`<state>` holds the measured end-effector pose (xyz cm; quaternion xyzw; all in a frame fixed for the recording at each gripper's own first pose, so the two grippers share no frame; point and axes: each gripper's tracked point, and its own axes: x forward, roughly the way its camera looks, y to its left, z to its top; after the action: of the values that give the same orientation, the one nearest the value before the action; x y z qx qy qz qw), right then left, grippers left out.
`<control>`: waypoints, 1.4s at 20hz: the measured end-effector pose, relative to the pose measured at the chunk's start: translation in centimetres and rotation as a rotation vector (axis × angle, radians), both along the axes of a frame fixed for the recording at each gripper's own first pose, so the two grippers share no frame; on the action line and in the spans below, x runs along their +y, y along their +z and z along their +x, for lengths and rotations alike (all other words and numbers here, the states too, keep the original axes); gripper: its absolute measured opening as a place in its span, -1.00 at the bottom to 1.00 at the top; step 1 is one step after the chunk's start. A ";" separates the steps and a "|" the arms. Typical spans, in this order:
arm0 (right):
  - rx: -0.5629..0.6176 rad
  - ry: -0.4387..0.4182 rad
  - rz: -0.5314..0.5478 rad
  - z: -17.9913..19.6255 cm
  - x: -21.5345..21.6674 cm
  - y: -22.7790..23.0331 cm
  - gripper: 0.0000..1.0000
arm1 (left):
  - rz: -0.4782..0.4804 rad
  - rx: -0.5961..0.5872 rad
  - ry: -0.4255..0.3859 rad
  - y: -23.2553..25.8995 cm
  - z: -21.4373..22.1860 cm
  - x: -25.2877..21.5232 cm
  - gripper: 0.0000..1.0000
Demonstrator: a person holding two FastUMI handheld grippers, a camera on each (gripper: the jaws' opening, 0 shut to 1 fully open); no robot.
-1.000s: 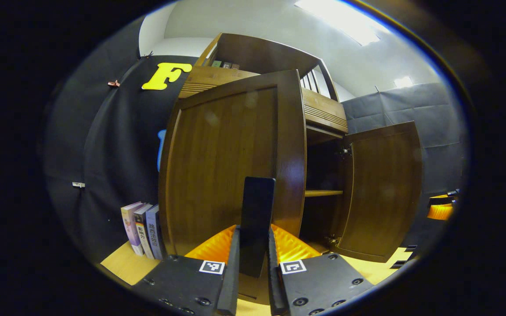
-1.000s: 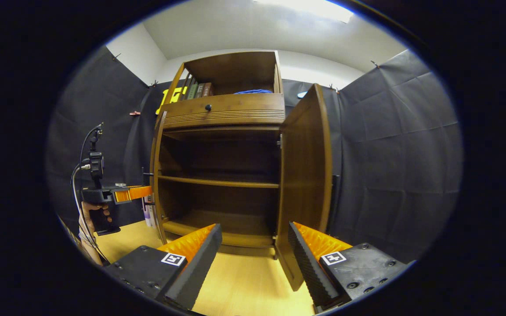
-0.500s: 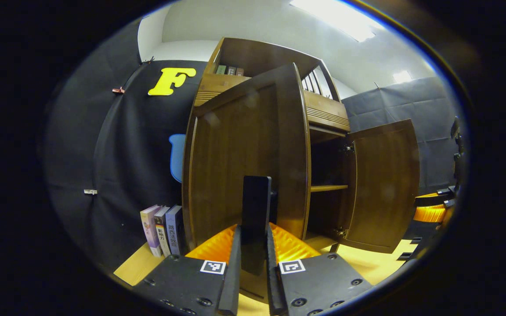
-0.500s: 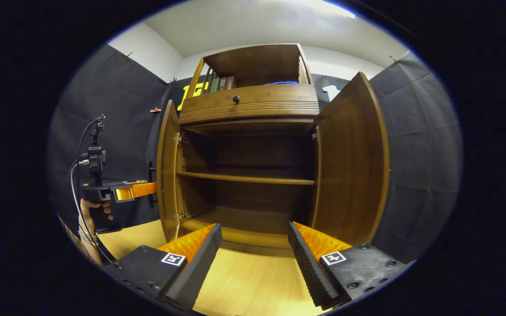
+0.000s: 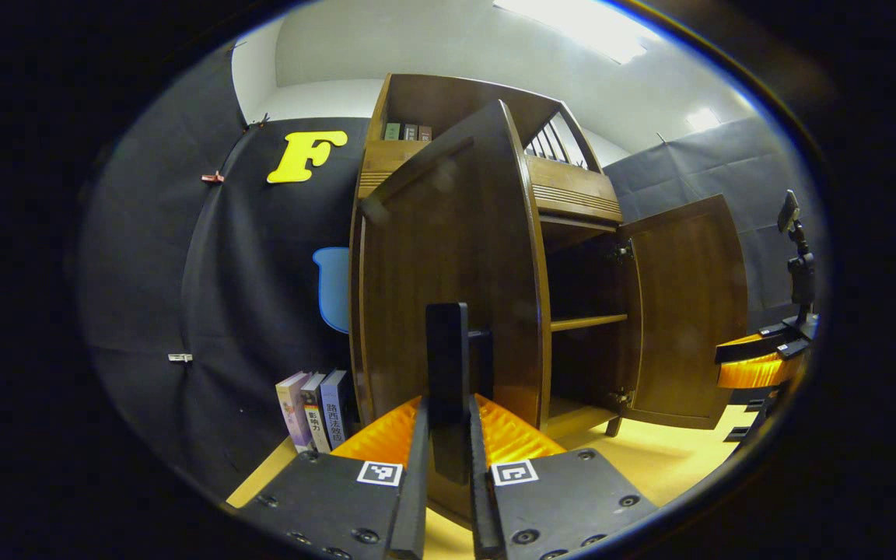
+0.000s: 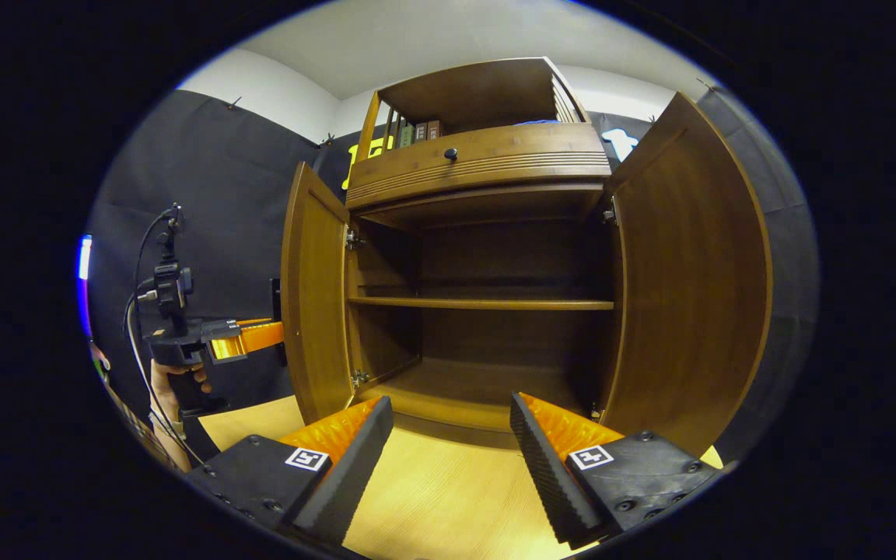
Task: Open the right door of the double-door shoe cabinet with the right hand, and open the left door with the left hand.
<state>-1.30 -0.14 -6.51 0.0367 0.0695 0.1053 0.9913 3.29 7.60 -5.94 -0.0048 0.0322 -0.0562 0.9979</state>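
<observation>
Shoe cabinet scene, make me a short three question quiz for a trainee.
1. True or false: the right door stands open.
2. What is the left gripper shut on?
A. the handle of the left door
B. a shelf
C. a book
3. Fill in: the right gripper is ____ and holds nothing.

Key: 1 true; 2 A; 3 open.

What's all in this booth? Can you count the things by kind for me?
Shoe cabinet: 1
Open doors: 2, left door and right door
Door handle: 1
Books on the floor: 3
Tools: 2, left tool and right tool
Total: 9
</observation>
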 end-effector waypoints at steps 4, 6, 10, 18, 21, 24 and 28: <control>0.011 0.014 0.021 0.7 0.4 -0.4 0.92 | -0.003 0.001 0.018 0.1 -0.6 1.1 -0.46; 0.014 0.036 0.042 0.7 1.1 -0.6 0.92 | 0.011 0.006 0.046 -0.1 -1.1 2.1 -0.49; 0.027 0.056 0.055 1.4 2.0 -1.2 0.92 | 0.070 0.013 0.166 -0.3 -1.9 5.5 -0.50; 0.071 0.059 0.074 2.8 3.0 -2.5 0.92 | 0.079 -0.005 0.286 1.2 -5.3 8.7 -0.64; 0.068 0.053 0.080 3.4 3.0 -2.4 0.93 | 0.146 -0.022 0.319 2.4 -7.4 8.6 -0.65; 0.059 0.052 0.099 4.3 3.4 -1.9 0.94 | 0.161 -0.049 0.326 4.1 -9.3 7.3 -0.55; 0.074 0.036 0.098 4.2 3.8 -2.0 0.93 | 0.175 -0.081 0.325 4.9 -10.9 5.4 -0.45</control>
<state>2.94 3.64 -8.56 0.0877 0.1013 0.1250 0.9831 -7.63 13.05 -1.03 0.0792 -0.0042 0.1087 0.9909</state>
